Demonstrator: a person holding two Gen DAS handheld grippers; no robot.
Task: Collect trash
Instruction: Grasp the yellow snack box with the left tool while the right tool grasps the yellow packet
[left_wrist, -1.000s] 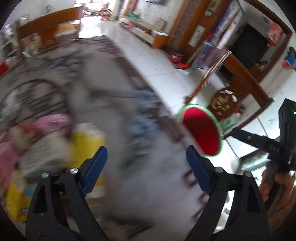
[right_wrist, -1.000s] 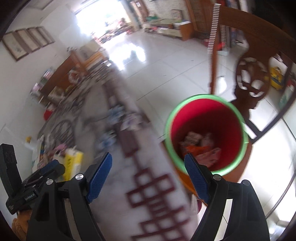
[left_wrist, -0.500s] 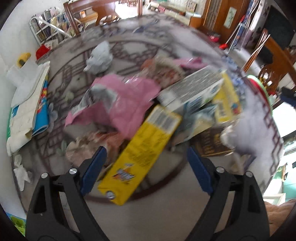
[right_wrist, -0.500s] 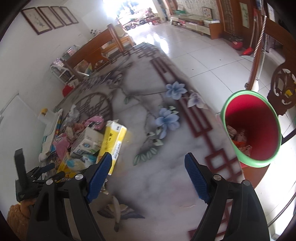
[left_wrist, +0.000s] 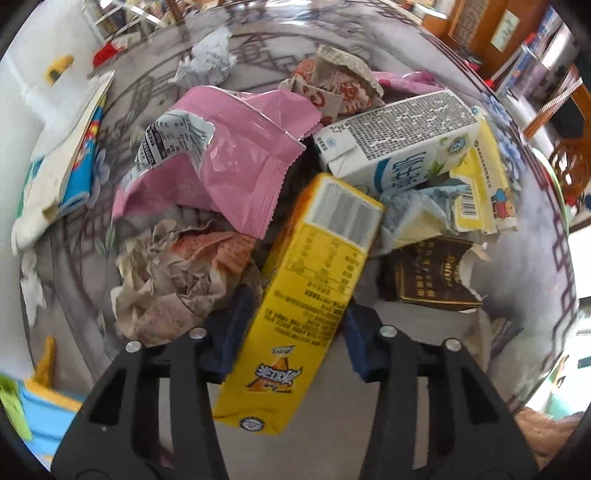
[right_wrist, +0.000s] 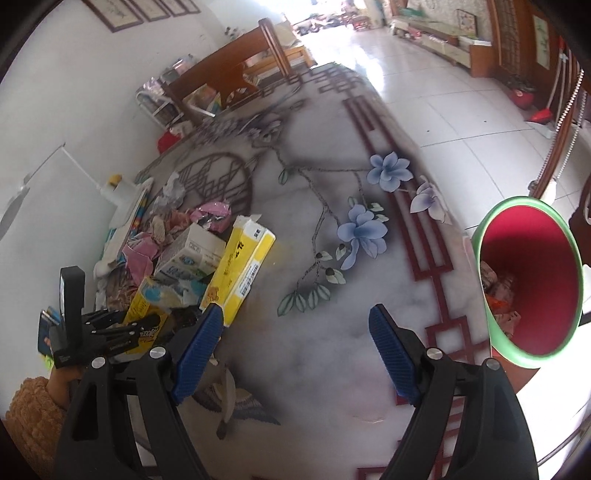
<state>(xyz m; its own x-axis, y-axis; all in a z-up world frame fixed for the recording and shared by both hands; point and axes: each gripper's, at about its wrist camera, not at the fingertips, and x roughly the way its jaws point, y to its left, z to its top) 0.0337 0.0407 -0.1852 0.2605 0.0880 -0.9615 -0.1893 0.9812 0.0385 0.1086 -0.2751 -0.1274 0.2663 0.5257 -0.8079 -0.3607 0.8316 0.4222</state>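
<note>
Left gripper (left_wrist: 291, 339) jaws just closed on yellow carton (left_wrist: 314, 295) atop trash pile on table (right_wrist: 332, 350). Carton looks light, stiff, crushable; mid-body grip suits. Right gripper (right_wrist: 295, 339) wide, empty. Bin (right_wrist: 532, 284) well apart.

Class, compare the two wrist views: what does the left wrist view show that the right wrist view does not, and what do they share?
Left only: the left tongs closed on the yellow carton, beside a brown box and crumpled paper.
Right only: the open, empty right tongs and the red bin with trash inside, past the table's edge.
Both: the trash pile, including the white carton and pink wrapper.
</note>
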